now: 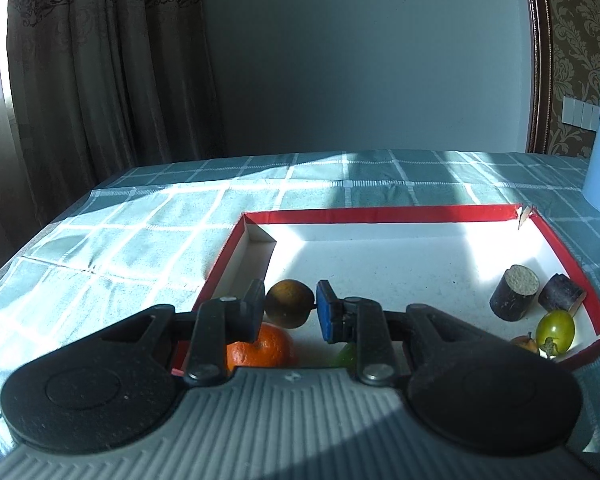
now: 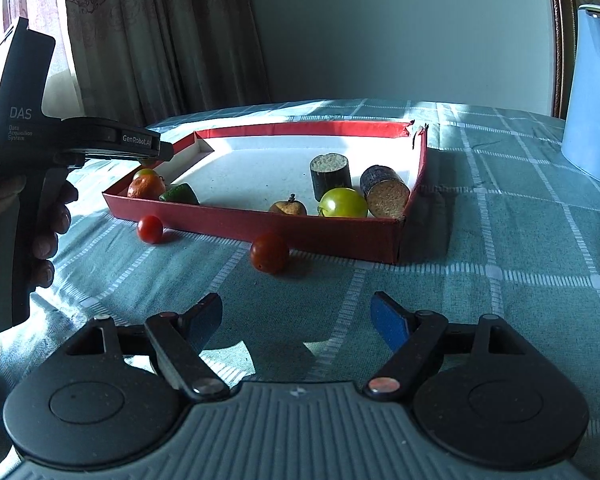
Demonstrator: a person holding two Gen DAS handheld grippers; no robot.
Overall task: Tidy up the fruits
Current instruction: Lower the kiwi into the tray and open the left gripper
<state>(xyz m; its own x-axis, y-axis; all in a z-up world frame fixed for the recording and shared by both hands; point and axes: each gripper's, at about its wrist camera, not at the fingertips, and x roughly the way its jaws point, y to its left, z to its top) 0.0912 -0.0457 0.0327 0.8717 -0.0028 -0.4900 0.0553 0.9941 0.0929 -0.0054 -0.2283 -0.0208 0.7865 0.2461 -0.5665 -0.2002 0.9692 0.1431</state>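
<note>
We see a shallow red box (image 2: 324,236) with a white floor on the checked tablecloth (image 2: 500,240), and most of the fruit lies in it. At its right end stand two dark cut cylinders (image 2: 331,176) with pale faces, one upright and one tipped on its side, with a green tomato (image 2: 343,203) touching both and a small shrivelled brown fruit (image 2: 288,207) just beside it. At the left end sit an orange tangerine (image 1: 260,346) and a green piece (image 2: 179,194) — its kind is hard to make out.

Our left gripper (image 1: 290,304) hangs over that left end with its jaws clamped on a brownish round fruit (image 1: 289,303); in the right wrist view the gripper body hides this fruit almost entirely. Two red cherry tomatoes (image 2: 269,252) lie on the cloth outside the box, just before its near wall. Our right gripper (image 2: 298,316) hovers low over the cloth near them, jaws spread wide and holding nothing. A pale blue kettle (image 2: 594,92) stands at the far right, cut off by the frame edge.
</note>
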